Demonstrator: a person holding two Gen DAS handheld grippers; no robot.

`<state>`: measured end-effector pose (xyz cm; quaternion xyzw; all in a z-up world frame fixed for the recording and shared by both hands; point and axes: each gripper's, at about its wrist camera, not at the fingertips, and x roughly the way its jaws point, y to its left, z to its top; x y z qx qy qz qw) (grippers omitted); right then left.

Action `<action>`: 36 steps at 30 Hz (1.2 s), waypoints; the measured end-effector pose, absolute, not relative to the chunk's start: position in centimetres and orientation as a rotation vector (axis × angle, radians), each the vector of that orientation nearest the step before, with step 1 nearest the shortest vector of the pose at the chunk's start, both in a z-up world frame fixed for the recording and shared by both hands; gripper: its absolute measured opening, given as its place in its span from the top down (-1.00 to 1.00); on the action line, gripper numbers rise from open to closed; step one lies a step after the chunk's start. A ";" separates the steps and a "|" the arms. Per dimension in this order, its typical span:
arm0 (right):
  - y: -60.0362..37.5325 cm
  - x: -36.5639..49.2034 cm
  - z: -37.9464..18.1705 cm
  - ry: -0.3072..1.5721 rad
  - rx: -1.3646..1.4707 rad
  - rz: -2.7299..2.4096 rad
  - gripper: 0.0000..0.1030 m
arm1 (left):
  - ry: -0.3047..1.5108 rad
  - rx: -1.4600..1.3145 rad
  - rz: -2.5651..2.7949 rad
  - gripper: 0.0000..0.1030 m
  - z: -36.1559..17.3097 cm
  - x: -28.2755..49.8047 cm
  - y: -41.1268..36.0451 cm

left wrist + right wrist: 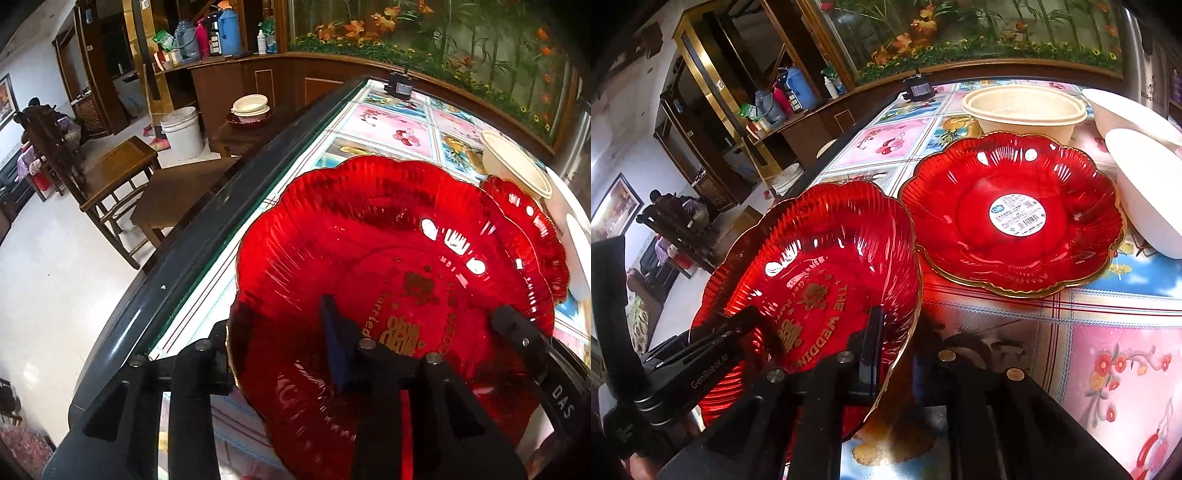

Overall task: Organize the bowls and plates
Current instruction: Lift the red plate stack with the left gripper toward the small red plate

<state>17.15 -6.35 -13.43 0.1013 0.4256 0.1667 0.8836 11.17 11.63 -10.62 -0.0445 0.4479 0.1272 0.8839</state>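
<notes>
Both grippers, left gripper (280,354) and right gripper (897,350), pinch the rim of one red wedding plate (812,280) on the table (1108,350).

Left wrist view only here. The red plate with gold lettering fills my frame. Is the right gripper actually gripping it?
Observer: Yes. The right gripper is shut on the lettered plate, pinching its gold-edged rim on the side facing the other red plate.
Operator: I only see an edge of that second plate. Anything in it?
Observer: No food. The second plate holds only a round white sticker at its centre.
Operator: What's past it on the right?
Observer: A tilted white bowl by its right rim, with another white bowl behind it.
</notes>
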 end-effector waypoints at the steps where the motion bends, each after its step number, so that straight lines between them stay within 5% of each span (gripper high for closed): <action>1: -6.3 17.1 -13.4 0.885 0.211 0.346 0.76 | 0.934 -0.090 0.264 0.34 -10.6 11.1 11.6; 21: -3.2 10.8 -13.3 0.945 0.111 0.417 0.73 | 0.971 -0.045 0.275 0.32 -10.2 4.8 13.1; 27: -5.7 10.0 -12.7 0.968 0.160 0.454 0.56 | 0.993 -0.040 0.267 -0.12 -9.9 4.2 12.4; 29: -7.0 9.5 -11.7 0.932 0.161 0.450 0.46 | 0.951 -0.027 0.290 -0.12 -8.8 3.1 12.8; 36: -14.0 9.5 -8.1 0.777 0.262 0.393 -0.02 | 0.768 -0.050 0.308 -0.52 -2.5 1.4 14.3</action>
